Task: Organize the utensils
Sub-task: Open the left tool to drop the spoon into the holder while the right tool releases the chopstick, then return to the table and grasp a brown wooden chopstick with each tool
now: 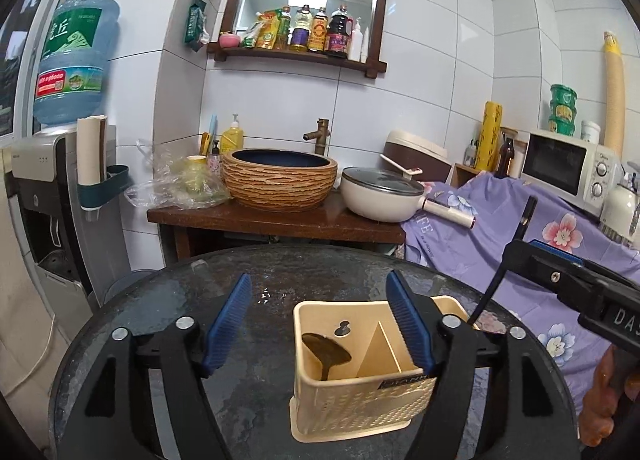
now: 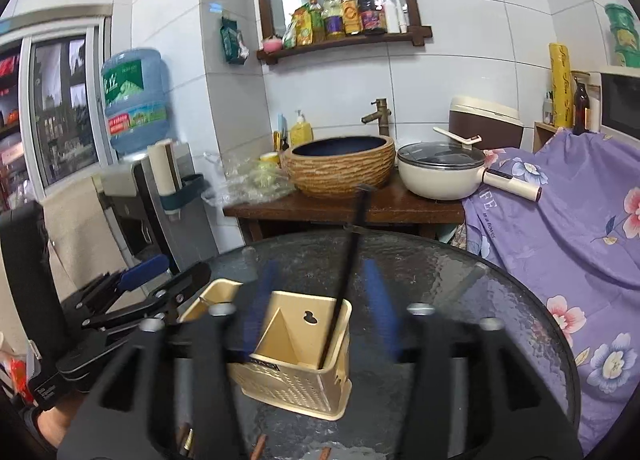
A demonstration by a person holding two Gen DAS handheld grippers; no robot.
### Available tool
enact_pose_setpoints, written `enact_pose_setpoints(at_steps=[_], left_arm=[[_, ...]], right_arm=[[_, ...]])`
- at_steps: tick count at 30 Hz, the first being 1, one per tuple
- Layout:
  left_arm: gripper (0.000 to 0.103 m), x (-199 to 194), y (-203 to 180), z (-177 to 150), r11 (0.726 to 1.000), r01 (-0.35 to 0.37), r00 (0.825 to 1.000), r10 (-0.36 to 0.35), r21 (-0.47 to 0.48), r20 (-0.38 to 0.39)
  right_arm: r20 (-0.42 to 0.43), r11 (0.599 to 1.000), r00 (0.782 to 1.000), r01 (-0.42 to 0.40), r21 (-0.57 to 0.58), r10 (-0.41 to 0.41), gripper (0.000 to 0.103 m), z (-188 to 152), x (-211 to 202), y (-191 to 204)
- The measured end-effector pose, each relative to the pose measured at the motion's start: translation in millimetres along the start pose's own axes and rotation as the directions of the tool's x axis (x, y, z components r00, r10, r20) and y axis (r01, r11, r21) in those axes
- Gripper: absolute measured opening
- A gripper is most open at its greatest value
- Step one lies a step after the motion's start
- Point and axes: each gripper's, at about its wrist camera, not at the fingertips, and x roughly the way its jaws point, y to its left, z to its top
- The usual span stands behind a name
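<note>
A beige slotted utensil holder (image 1: 360,400) stands on the dark round glass table (image 1: 260,284). A dark spoon (image 1: 326,352) lies bowl-up in its left compartment. My left gripper (image 1: 320,324) is open, its right pad over the holder's middle and its left pad well clear to the left. In the right wrist view a long black utensil (image 2: 348,280) leans in the right compartment of the holder (image 2: 296,380). My right gripper (image 2: 320,312) is open around the handle, with both blurred blue pads clear of it.
Several brown handle ends (image 2: 260,446) lie at the table's near edge. Behind the table a wooden counter (image 1: 280,220) carries a ribbed basin (image 1: 280,180) and a cream pan (image 1: 380,196). A purple floral cloth (image 1: 500,228) drapes the right side. A water dispenser (image 1: 52,188) stands left.
</note>
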Motion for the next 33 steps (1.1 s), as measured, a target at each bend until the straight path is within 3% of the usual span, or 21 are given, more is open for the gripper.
enact_pose_setpoints(at_steps=[8,16,20,25,28,33], left_arm=[[0.092,-33,28,-20,0.997,-0.044,0.998,0.040,-0.063,-0.052],[0.093,-68,53,-67,0.991,-0.132,0.978,0.129,-0.002,-0.162],[0.092,-77,59,-98,0.989,-0.147,0.955,0.151,0.035,-0.256],[0.082,-82,63,-130,0.988,-0.145,0.928,0.152,0.045,-0.340],[0.074,-79,66,-146,0.989,-0.143,0.909,0.144,0.031,-0.390],[0.064,-77,61,-160,0.991,-0.126,0.893,0.132,0.041,-0.431]], right_arm=[[-0.019,0.999,1.000,0.021,0.025,-0.020,0.060,-14,-15,-7],[-0.177,0.997,0.981,0.075,-0.023,-0.078,0.061,-72,-32,-8],[-0.271,0.993,0.956,0.102,-0.057,-0.113,0.061,-113,-33,-10],[-0.390,0.992,0.912,0.114,-0.060,-0.128,0.054,-160,-30,-15],[-0.439,0.991,0.889,0.116,-0.061,-0.131,0.049,-177,-26,-15],[-0.492,0.989,0.859,0.130,-0.063,-0.144,0.040,-190,-22,-13]])
